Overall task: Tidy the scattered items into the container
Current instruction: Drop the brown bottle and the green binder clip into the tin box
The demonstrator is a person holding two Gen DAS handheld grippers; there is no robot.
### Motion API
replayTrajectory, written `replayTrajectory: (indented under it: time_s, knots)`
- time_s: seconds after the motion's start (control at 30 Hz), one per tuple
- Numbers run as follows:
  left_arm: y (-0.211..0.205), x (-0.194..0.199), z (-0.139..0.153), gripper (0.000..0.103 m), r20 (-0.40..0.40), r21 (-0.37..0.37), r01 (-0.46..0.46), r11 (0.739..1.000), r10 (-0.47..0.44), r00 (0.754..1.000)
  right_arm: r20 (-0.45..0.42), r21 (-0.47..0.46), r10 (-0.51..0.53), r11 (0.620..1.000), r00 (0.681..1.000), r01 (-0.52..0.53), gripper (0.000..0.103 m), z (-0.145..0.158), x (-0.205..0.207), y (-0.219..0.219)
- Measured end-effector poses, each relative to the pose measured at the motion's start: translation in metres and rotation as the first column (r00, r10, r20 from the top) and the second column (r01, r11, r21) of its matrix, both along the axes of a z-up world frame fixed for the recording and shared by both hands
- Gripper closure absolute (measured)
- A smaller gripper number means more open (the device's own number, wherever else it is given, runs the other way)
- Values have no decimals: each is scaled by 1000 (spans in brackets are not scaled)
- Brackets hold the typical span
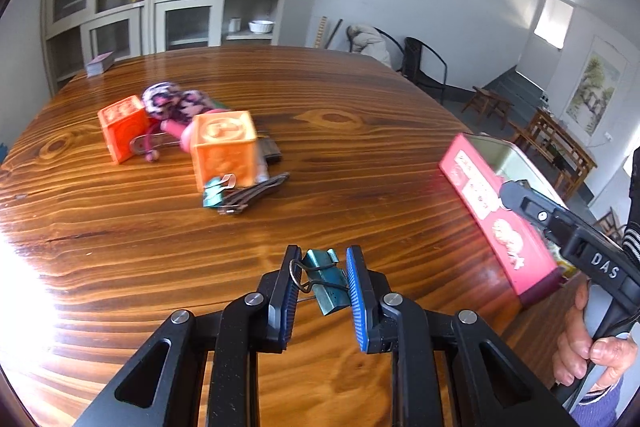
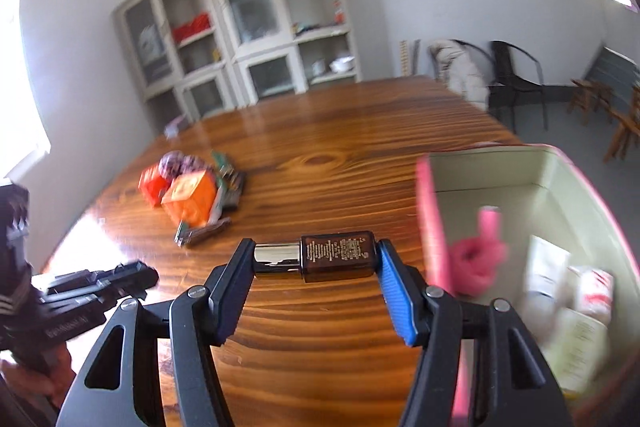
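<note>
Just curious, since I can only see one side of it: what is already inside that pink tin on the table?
Inside the pink tin lie a pink coiled thing and some pale packets, all blurred. The near wall and the right gripper hide the rest of the bottom.

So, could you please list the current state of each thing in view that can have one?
Left gripper: jaws shut on the teal metal binder clip, held above the table.
Right gripper: jaws shut on the small brown glass bottle with silver cap, lying crosswise.
Pink rectangular tin: open, partly filled.
Two orange plastic cubes: on the table, in the pile.
Second teal binder clip: lying by the near cube.
</note>
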State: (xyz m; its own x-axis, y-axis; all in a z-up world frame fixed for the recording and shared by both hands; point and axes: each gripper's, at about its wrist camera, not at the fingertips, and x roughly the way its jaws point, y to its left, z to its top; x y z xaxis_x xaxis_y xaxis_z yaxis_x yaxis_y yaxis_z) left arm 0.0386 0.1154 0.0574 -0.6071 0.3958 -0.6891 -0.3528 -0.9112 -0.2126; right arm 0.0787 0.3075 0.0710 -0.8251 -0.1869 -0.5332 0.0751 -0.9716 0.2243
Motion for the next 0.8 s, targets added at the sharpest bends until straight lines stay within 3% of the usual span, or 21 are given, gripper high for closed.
replayTrajectory:
  time_s: [0.17,0.33,0.57,0.8]
  knots:
    - [49,10,15,79,-25,-2,101,995,-101,995,-42,18,-131,991,991,132,38,18,31,49]
    - [103,22,30,79,-59,-12,221,975,-221,974,-41,25,-253,967,967,254,38,21,51,92]
    - [168,31,41,79,-71,-15,352,936,-352,933,-21,6,-320,947,947,320,38,16,67,121]
    - [209,27,41,79,-45,14,426,905,-425,904,-32,-17,-358,934,933,357,38,18,71,138]
